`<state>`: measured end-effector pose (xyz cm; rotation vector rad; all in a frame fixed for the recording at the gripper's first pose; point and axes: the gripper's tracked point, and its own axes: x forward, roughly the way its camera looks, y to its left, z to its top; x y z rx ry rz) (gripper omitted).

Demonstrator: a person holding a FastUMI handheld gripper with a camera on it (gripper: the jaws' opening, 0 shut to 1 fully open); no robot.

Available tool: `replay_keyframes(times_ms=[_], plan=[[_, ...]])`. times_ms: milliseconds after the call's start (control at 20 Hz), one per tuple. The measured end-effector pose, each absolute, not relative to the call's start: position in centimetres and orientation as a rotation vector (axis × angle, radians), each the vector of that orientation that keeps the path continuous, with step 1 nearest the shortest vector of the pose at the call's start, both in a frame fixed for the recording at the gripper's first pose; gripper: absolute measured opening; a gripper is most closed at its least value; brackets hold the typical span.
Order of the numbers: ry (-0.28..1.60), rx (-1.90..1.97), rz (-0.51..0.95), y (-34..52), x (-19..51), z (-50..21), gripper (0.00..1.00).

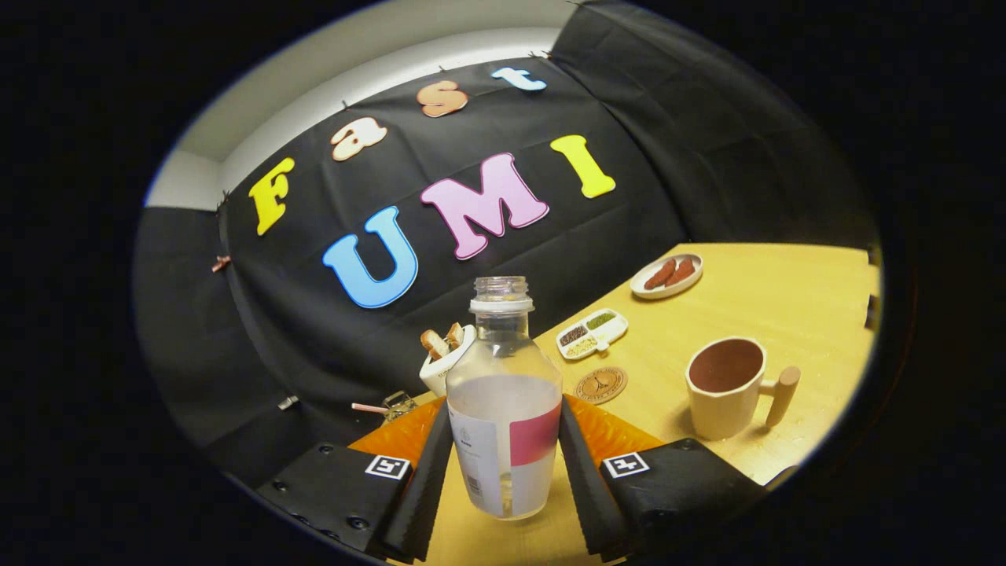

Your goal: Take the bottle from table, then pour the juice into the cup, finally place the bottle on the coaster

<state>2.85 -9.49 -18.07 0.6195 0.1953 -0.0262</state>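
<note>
Bottle in the grip!
The gripper (505,464) has both fingers clamped on the uncapped bottle (504,409); cup (727,387) and coaster (601,385) sit beyond on the table (786,306).

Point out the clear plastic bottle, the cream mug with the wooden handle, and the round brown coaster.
Clear plastic bottle (503,409): gripper view, on its body above the label.
Cream mug with wooden handle (717,413): gripper view, outer wall.
Round brown coaster (600,385): gripper view, centre.

bottle (503,409) hides white pot (442,363) side
</note>
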Motion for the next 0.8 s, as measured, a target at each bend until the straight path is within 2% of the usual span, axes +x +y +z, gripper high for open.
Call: replay_keyframes(times_ms=[300,800], plan=[[0.182,0.998,-0.079,-13.5,2.6,-19.1,0.74],[0.21,1.22,-0.13,-16.0,2.8,-20.5,0.74]])
